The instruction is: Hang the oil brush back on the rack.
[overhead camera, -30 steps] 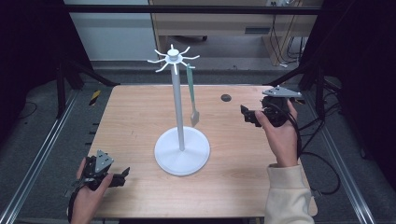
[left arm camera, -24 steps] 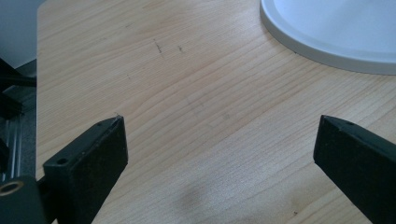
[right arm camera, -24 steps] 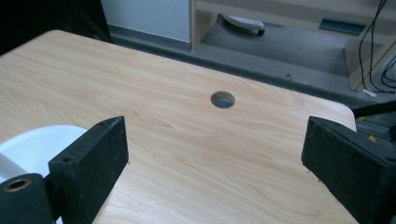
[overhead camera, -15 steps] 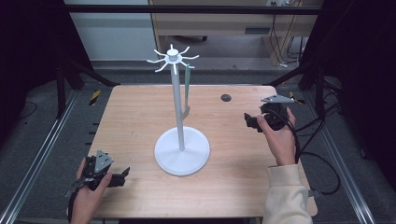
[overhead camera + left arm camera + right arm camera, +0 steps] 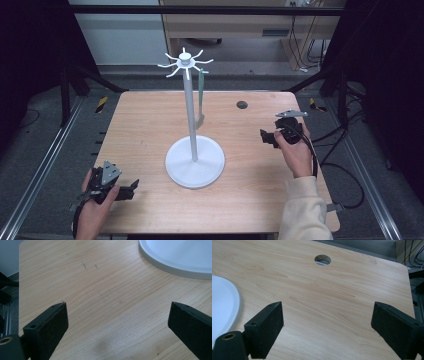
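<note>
Spatula [image 5: 201,97] hangs from a hook of the white stand [image 5: 194,159], well ahead of your right gripper [image 5: 268,138] and off to its left, free of both tools. Your right jaws are spread wide with only bare table [image 5: 332,305] between them; a second ago that gripper sat closer to the hanging utensil, which swung and has now settled, so I judge the hanging done. Your left gripper [image 5: 129,187] also gapes empty, the stand's base ahead to its right. No brand, label or writing is readable anywhere.
</note>
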Motion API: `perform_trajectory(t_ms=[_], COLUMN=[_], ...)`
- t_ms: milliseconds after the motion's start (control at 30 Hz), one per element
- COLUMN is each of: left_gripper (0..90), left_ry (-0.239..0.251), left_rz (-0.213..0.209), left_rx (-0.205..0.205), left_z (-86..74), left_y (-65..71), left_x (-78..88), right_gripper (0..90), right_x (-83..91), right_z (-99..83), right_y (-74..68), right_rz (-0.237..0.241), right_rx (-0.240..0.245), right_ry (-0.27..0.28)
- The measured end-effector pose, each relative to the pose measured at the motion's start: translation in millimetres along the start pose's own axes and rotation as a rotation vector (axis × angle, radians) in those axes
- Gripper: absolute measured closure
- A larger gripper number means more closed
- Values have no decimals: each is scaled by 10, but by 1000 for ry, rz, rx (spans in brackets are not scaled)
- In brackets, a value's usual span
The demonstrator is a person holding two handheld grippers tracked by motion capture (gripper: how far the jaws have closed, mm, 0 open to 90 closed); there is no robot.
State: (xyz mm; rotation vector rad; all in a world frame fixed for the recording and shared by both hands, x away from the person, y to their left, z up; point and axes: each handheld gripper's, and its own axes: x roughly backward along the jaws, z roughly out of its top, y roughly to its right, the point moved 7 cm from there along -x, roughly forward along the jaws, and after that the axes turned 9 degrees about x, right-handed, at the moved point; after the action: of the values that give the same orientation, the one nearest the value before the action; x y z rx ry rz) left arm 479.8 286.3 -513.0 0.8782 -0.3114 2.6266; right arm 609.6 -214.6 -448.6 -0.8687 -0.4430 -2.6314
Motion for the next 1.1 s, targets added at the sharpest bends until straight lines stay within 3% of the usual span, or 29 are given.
perform_trajectory(t_ms=[333, 600, 700, 933, 1100], left_gripper=[25, 25, 26, 25, 25], left_ry=[-1, -1, -3, -3, -3], left_rz=[1, -1, -2, -3, -3], left_rx=[-2, -4, -9, -9, -10], left_z=[0, -1, -1, -1, -1], left_y=[2, 8, 11, 14, 15], left_x=[-2, -4, -6, -6, -5], right_gripper=[124, 131, 131, 133, 132], right_x=[-149, -269, -348, -512, -556], right_z=[-146, -248, -298, -405, -406], right_y=[-49, -133, -202, -402, -498], right_rz=[11, 55, 71, 144, 170], right_rx=[7, 13, 43, 50, 67], right_ry=[-18, -30, -47, -67, -71])
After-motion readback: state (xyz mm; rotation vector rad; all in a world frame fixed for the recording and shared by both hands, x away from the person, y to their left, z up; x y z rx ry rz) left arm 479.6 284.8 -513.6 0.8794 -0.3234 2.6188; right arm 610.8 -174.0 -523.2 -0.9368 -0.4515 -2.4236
